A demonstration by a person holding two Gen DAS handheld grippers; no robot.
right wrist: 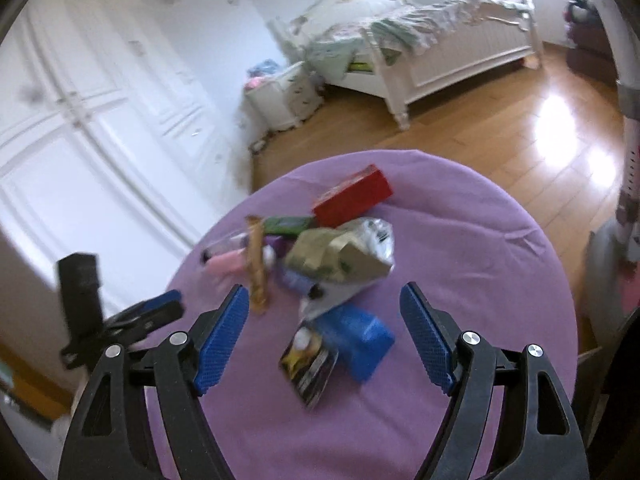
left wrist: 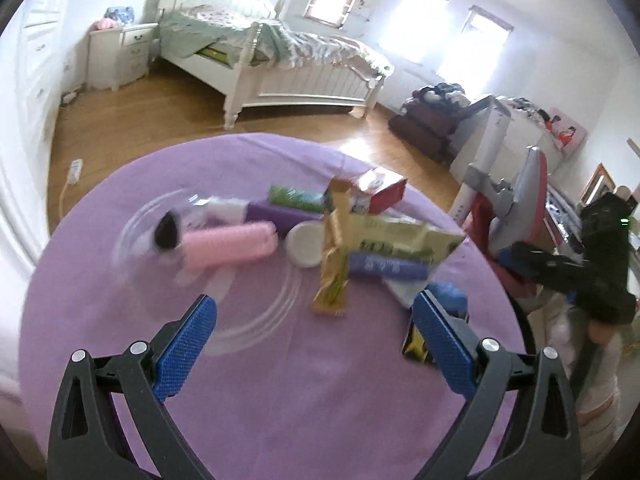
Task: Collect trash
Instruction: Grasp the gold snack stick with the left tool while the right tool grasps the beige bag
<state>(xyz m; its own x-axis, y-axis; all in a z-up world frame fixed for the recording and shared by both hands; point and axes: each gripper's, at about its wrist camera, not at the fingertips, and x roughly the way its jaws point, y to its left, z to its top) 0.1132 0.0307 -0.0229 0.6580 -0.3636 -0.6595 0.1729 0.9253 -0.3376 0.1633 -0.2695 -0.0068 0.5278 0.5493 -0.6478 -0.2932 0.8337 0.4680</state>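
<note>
Both the left gripper (left wrist: pixel 314 326) and the right gripper (right wrist: pixel 324 320) hang wide open and empty above the table's (right wrist: pixel 500 280) central trash pile (right wrist: pixel 320 256), apparently choosing pickups.

Matt purple cloth (right wrist: pixel 460 280), glossy wood floor (right wrist: pixel 500 136), foil wrapper (right wrist: pixel 340 256)

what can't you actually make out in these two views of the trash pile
- Print on the red box, both views: motion blur.
- Blue packet, left wrist view: mostly behind the left gripper finger.
- Clear container's outline, left wrist view: transparent, blurred.
- Trash bin: in neither view.
</note>
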